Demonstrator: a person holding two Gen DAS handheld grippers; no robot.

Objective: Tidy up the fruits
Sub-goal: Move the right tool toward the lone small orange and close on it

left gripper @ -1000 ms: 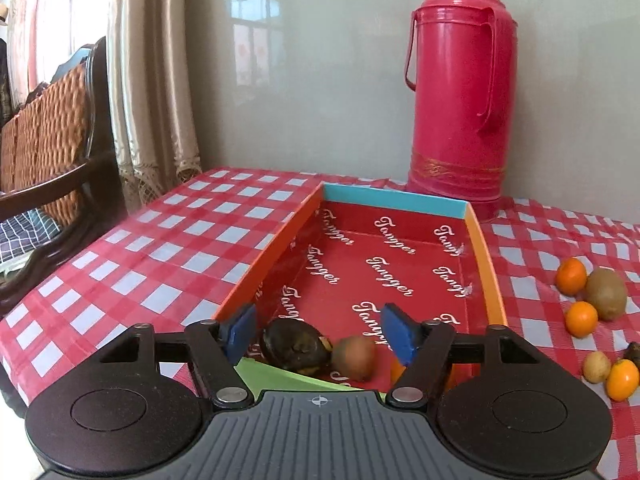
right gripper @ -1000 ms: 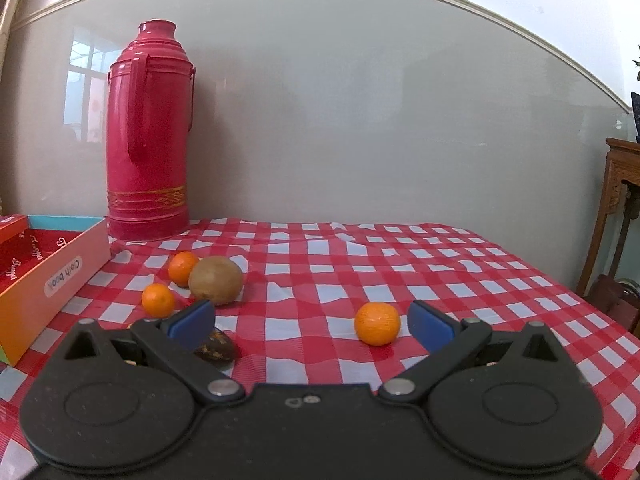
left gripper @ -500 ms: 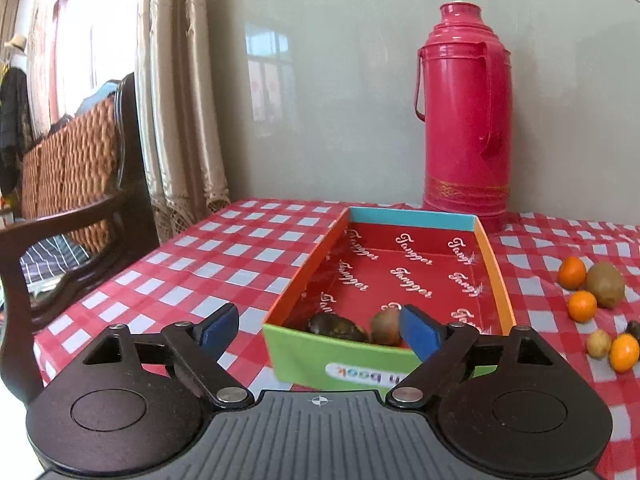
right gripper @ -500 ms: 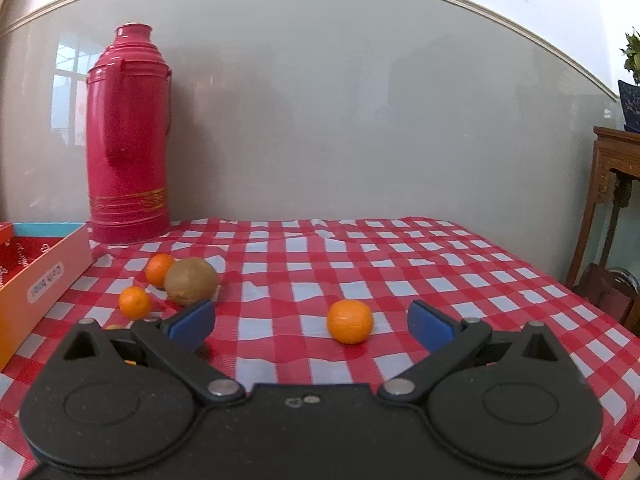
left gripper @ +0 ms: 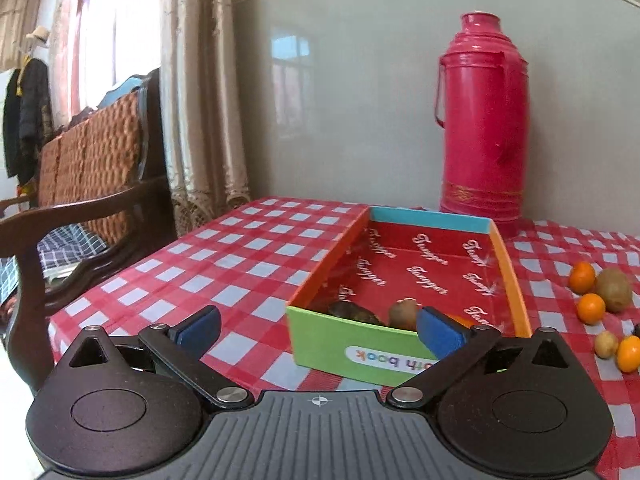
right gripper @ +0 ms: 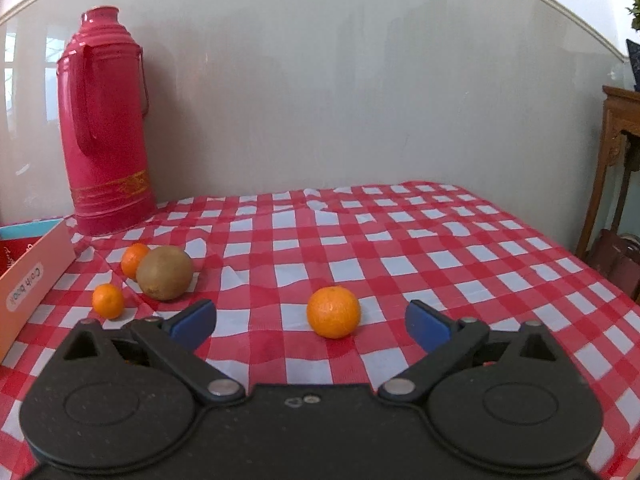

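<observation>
- The left wrist view alone looks into the box (left gripper: 404,276) near the tabletop's (left gripper: 240,264) left edge: a dark fruit (left gripper: 352,313), a brown kiwi (left gripper: 402,314) and a sliver of orange sit at its near green wall.
- The left gripper (left gripper: 318,330) has its fingers spread to their widest, still opening, with nothing between them; it hangs just short of the box's near wall.
- Only the right wrist view shows the lone orange (right gripper: 333,311) toward the tabletop's near edge, between the right gripper's (right gripper: 308,322) fingers but untouched; those fingers are wide and starting to close.
- Both views catch the red thermos (right gripper: 106,128) at the back edge and the loose cluster beside the box: two small oranges and a large kiwi (right gripper: 164,267).
- A second ago the left fingers were about half as wide and reached over the fruit inside the box; the gripper has since backed out.
- The right gripper has drawn nearer the lone orange, which now looks larger.
</observation>
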